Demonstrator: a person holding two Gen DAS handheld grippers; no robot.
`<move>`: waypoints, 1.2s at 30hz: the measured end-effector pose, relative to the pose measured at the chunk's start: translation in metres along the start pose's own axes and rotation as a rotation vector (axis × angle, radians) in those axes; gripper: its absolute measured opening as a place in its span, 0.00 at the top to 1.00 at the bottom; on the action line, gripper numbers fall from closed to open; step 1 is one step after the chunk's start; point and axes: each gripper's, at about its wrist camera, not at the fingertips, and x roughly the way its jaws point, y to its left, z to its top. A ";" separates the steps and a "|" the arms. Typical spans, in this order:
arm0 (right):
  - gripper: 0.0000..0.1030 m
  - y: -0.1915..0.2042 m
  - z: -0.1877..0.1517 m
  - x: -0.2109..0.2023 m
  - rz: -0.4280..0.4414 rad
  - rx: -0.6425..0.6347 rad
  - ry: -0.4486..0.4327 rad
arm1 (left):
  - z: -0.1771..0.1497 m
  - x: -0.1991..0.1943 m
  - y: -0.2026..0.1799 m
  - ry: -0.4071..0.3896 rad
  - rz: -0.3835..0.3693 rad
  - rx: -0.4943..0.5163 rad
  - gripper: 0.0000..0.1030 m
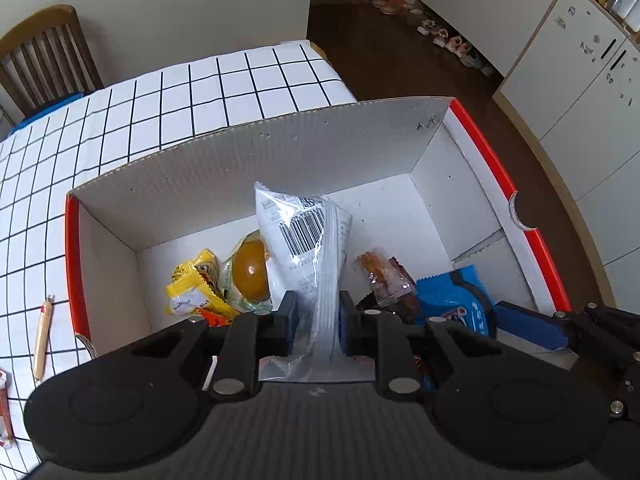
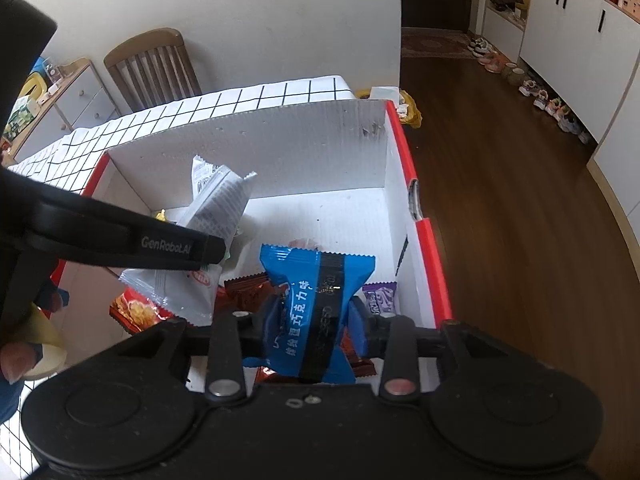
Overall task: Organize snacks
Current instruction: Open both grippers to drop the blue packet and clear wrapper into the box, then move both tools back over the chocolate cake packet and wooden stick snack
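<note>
Both tongs hang over the white box (image 1: 248,148) with the red rim, which sits at the edge of the table (image 1: 120,120) in its grid-pattern cloth. The left tongs (image 1: 318,312) are clamped on the silver-white packet (image 1: 304,236); the packet stands upright between the pads, its barcode side facing the camera and its top reaching toward the far wall of the box. The right tongs (image 2: 312,320) pinch the blue packet (image 2: 316,304) by its middle, the pads pressing in on both sides, low over the box floor. On that floor lie a yellow packet (image 1: 192,284), a wrapped brown egg (image 1: 250,270), a dark red packet (image 1: 390,284) and a purple one (image 2: 380,298). Outside the box, a thin sausage stick (image 1: 42,340) lies on the cloth to the left. A wooden chair (image 2: 154,68) stands behind the table.
</note>
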 end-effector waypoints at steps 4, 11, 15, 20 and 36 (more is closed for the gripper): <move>0.59 -0.003 -0.001 -0.002 -0.004 0.013 -0.008 | -0.002 -0.005 0.004 -0.014 -0.023 -0.023 0.66; 0.48 -0.002 -0.005 -0.017 0.000 0.010 -0.039 | -0.010 -0.031 0.012 -0.086 -0.039 -0.052 0.37; 0.40 0.000 -0.007 -0.029 0.010 0.005 -0.062 | -0.018 -0.048 0.016 -0.123 -0.030 -0.048 0.37; 0.36 0.005 -0.010 -0.046 0.015 -0.018 -0.095 | -0.031 -0.070 0.021 -0.167 -0.033 -0.052 0.37; 0.18 0.029 -0.022 -0.107 0.071 -0.076 -0.239 | -0.087 -0.149 0.040 -0.337 -0.004 -0.059 0.37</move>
